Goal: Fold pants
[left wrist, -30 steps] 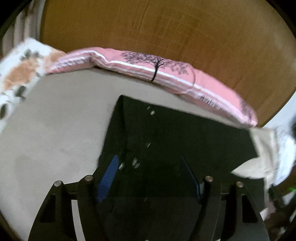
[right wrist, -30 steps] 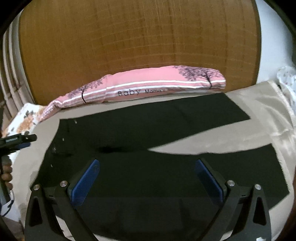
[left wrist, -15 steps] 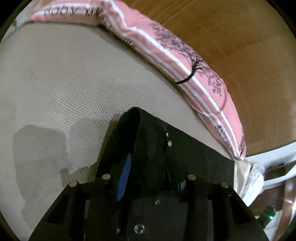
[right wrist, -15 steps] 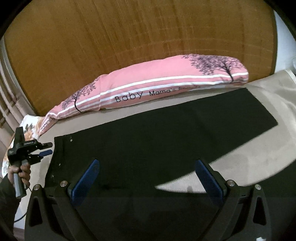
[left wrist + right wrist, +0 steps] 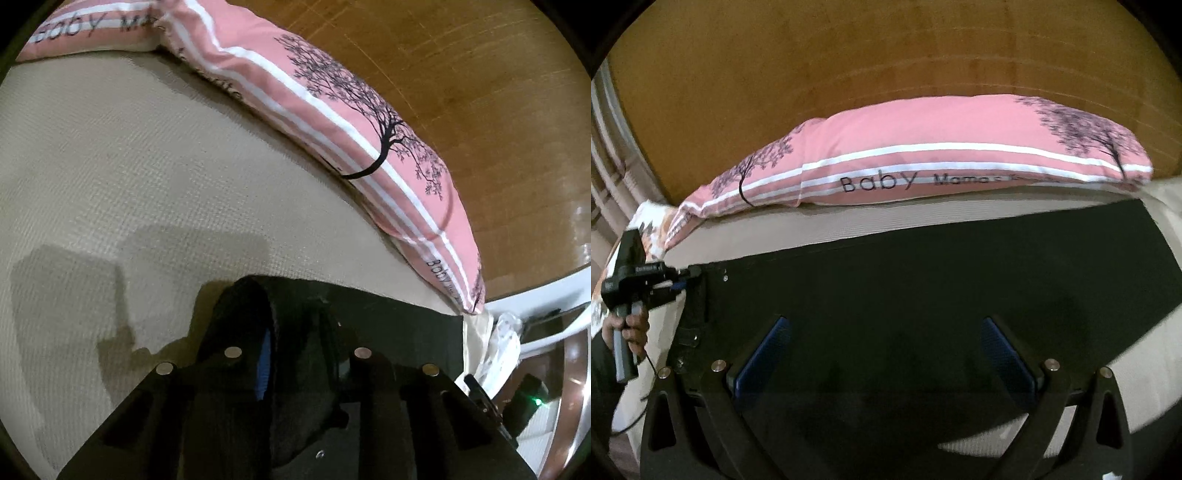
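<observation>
Black pants (image 5: 923,288): left gripper (image 5: 295,350) fingers have just closed onto the waistband at 9 o'clock; right gripper (image 5: 882,347) wide open, empty. Fold can begin.

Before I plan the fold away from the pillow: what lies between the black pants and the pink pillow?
Only a bare strip of beige bed cover separates the black pants from the pink pillow, shown in the right wrist view.

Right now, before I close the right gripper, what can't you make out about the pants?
- Left gripper, left wrist view: bunched pants cover its pads, so the bite's depth is hidden.
- Right gripper, right wrist view: open; whether it touches the cloth is unclear.
- Pants' leg ends: cut off by this view's right edge.
</observation>
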`<action>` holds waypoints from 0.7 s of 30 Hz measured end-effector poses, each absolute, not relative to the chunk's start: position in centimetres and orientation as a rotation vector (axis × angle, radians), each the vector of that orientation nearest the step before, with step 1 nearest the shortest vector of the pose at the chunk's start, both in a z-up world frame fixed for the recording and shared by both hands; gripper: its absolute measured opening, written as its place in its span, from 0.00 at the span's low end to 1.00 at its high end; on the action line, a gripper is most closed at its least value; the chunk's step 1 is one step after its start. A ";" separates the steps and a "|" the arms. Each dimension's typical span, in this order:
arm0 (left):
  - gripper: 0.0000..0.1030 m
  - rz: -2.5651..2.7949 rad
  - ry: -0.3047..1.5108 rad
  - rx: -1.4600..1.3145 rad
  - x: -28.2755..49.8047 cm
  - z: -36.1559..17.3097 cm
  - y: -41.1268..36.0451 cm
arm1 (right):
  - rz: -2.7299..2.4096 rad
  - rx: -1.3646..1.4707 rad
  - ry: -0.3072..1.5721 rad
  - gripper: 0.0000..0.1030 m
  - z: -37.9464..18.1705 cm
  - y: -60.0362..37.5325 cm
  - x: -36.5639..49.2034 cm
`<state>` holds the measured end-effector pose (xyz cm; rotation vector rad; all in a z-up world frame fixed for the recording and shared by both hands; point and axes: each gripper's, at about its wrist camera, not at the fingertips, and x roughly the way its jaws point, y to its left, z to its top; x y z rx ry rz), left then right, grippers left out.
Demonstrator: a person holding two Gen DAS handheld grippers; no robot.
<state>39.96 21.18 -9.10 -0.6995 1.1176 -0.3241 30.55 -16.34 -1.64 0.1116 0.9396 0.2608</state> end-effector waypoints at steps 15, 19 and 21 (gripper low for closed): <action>0.08 -0.339 0.863 -0.669 36.5 -4.1 19.8 | 0.602 -0.203 1.104 0.96 -3.3 -14.7 42.1; 0.08 -0.386 0.791 -0.647 34.5 -1.9 19.5 | 0.747 -0.310 1.132 0.84 -3.5 -13.1 45.0; 0.08 -0.405 0.760 -0.643 33.6 -1.1 19.6 | 0.831 -0.352 1.181 0.83 -3.9 -12.2 46.4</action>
